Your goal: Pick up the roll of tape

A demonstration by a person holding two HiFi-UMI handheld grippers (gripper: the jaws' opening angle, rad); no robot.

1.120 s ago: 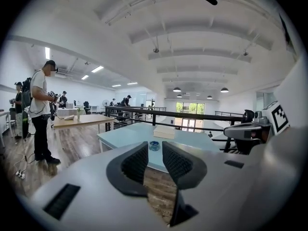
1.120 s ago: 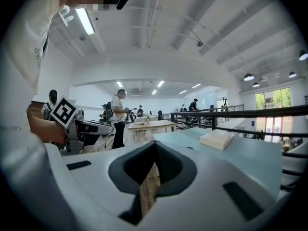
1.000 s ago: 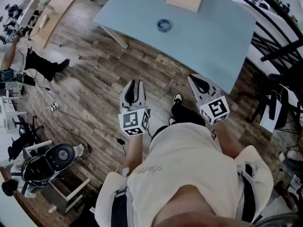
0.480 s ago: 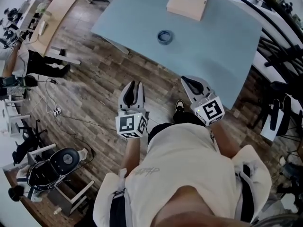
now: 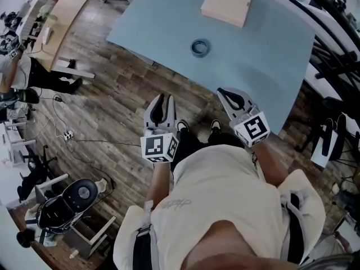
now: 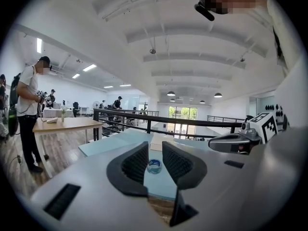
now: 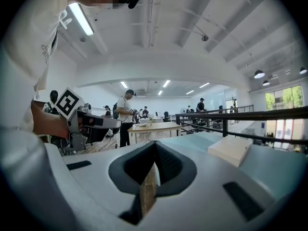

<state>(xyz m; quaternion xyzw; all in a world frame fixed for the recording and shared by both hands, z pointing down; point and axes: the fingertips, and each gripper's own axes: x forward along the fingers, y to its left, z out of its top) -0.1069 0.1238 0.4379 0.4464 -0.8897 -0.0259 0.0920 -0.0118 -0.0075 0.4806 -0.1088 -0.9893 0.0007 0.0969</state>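
A small blue-grey roll of tape [image 5: 199,47] lies flat on the pale blue table [image 5: 264,55], towards its left side. Both grippers hang over the wood floor, short of the table's near edge. My left gripper [image 5: 161,101] is open with nothing in it. In the left gripper view the roll of tape [image 6: 154,166] shows far off through the gap of the left gripper [image 6: 154,150]. My right gripper [image 5: 224,91] is shut and empty, and in its own view the right gripper [image 7: 155,144] has its jaws meeting at the tip.
A flat tan box [image 5: 226,3] lies on the table beyond the tape. A wooden desk [image 5: 67,7] stands at the upper left with a person [image 6: 30,117] beside it. Black railings [image 5: 332,61] run along the right. Cables and a chair base [image 5: 70,198] lie on the floor at the left.
The table and the tape have come slightly nearer in the head view as the person stepped forward. Both grippers keep about the same pose and state.
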